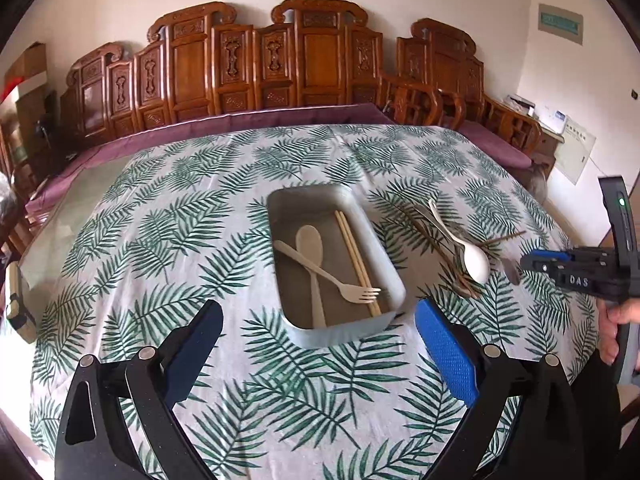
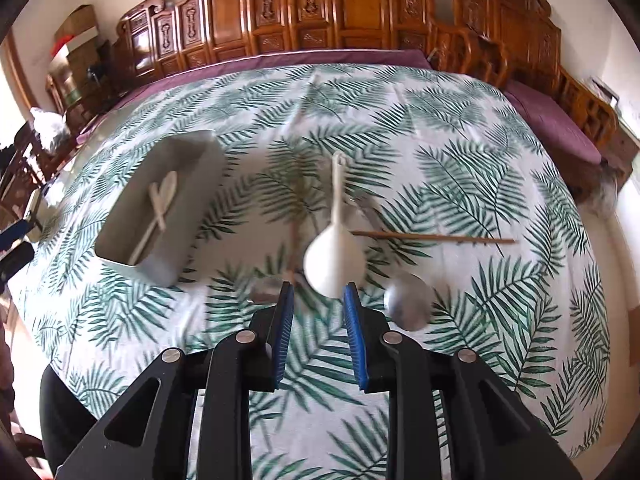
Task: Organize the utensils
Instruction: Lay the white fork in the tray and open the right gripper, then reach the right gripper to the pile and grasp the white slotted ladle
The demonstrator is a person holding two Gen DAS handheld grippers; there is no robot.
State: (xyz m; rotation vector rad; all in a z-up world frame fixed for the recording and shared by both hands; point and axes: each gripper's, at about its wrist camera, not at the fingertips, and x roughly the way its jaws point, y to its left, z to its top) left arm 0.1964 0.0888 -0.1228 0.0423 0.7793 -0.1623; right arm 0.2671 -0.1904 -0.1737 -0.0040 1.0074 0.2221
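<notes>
Utensils: white spoon (image 2: 334,258) right of tray (image 1: 394,280), just ahead of half-open, empty right gripper (image 2: 319,288); left gripper (image 1: 318,312) wide open, empty.

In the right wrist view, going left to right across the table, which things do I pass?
Grey tray → white spoon → metal spoon → the far tip of the brown chopstick, all lying on the leaf-print tablecloth.
</notes>
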